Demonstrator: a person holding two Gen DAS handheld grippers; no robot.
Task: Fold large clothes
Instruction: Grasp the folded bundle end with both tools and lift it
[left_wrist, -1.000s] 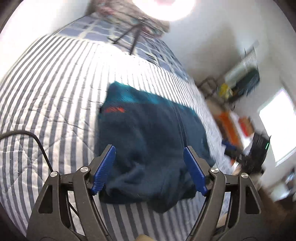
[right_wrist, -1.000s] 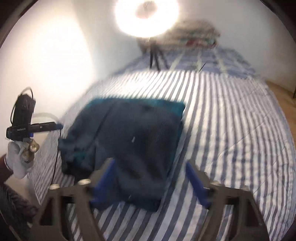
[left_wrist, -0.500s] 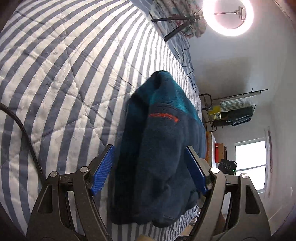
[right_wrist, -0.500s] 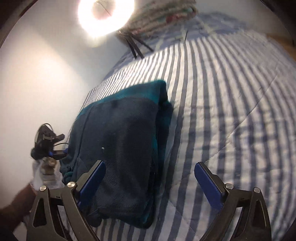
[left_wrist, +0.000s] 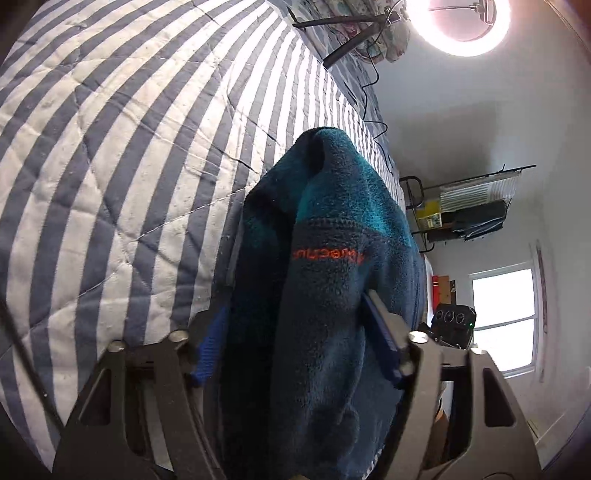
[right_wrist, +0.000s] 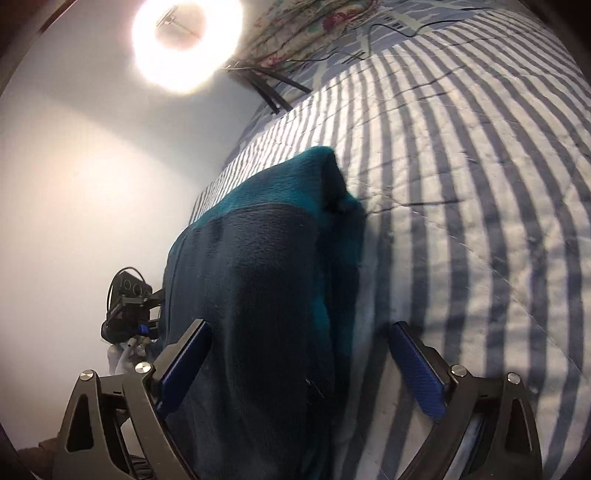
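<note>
A folded dark blue and teal fleece jacket (left_wrist: 325, 266) with an orange logo lies on the striped bed near its edge. My left gripper (left_wrist: 295, 332) is closed in on one end of the folded stack; fleece fills the gap between its blue pads. The same fleece jacket (right_wrist: 266, 266) shows in the right wrist view. My right gripper (right_wrist: 299, 354) is open at the opposite end, its left pad (right_wrist: 184, 365) over the fleece and its right pad (right_wrist: 417, 373) over the bedspread.
The blue-and-white striped quilt (left_wrist: 129, 147) covers the bed. A ring light (left_wrist: 465, 22) on a black tripod and floral pillows (right_wrist: 306, 26) stand at the head. A rack (left_wrist: 469, 203) and window (left_wrist: 506, 317) lie beyond the bed's edge. A white wall (right_wrist: 92, 184) is on the other side.
Both grippers have moved in low toward the jacket's two ends. The left jaws have narrowed onto the fleece. The right jaws stay open.
</note>
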